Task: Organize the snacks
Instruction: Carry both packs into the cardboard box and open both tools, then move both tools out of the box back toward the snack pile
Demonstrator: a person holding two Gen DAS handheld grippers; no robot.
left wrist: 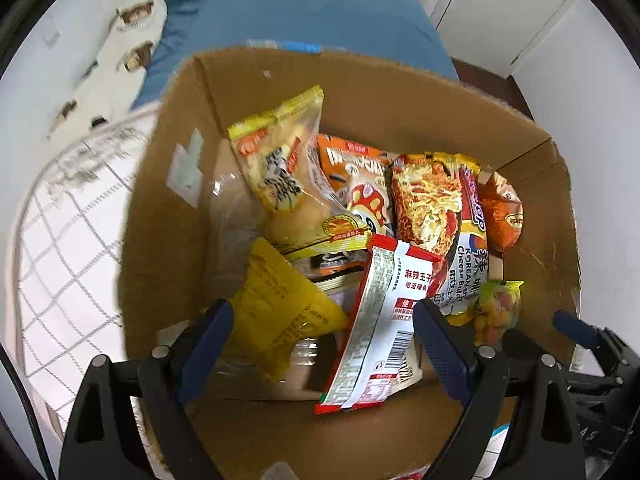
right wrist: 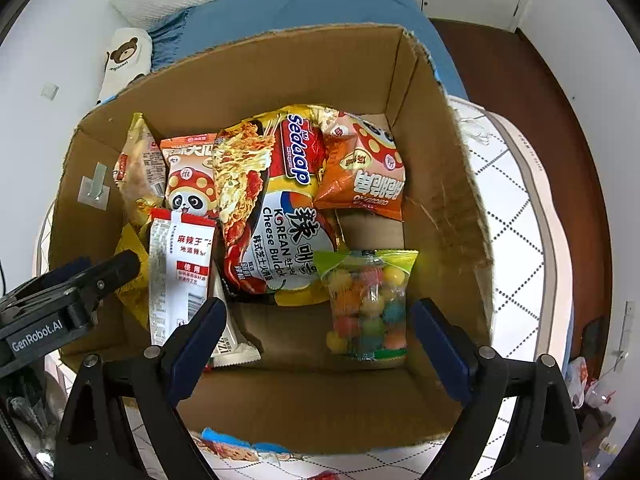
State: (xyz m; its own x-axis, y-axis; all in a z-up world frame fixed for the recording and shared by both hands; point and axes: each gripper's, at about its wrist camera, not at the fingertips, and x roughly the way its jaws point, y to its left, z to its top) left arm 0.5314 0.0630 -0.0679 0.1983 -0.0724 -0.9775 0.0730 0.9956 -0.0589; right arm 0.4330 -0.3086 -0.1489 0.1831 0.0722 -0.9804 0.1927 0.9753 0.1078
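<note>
An open cardboard box (left wrist: pixel 360 92) (right wrist: pixel 444 184) sits on a bed and holds several snack packs. Inside are a red-and-white spicy strip pack (left wrist: pixel 384 320) (right wrist: pixel 176 276), a Sedaap Korean cheese noodle pack (left wrist: pixel 448 216) (right wrist: pixel 276 208), a bag of coloured candy balls (left wrist: pixel 496 312) (right wrist: pixel 368 304), a yellow pack (left wrist: pixel 276 312), a bread pack (left wrist: pixel 288 176) and orange panda packs (right wrist: pixel 364 168). My left gripper (left wrist: pixel 324 344) is open and empty above the box's near left. My right gripper (right wrist: pixel 320 340) is open and empty above the near right, in front of the candy bag.
The box rests on a white quilted mattress (right wrist: pixel 516 216) (left wrist: pixel 64 240). A blue blanket (left wrist: pixel 304 16) and a bear-print pillow (left wrist: pixel 132 40) lie behind it. A snack pack (right wrist: pixel 228 446) lies outside the box's near wall. Brown floor (right wrist: pixel 520 92) lies to the right.
</note>
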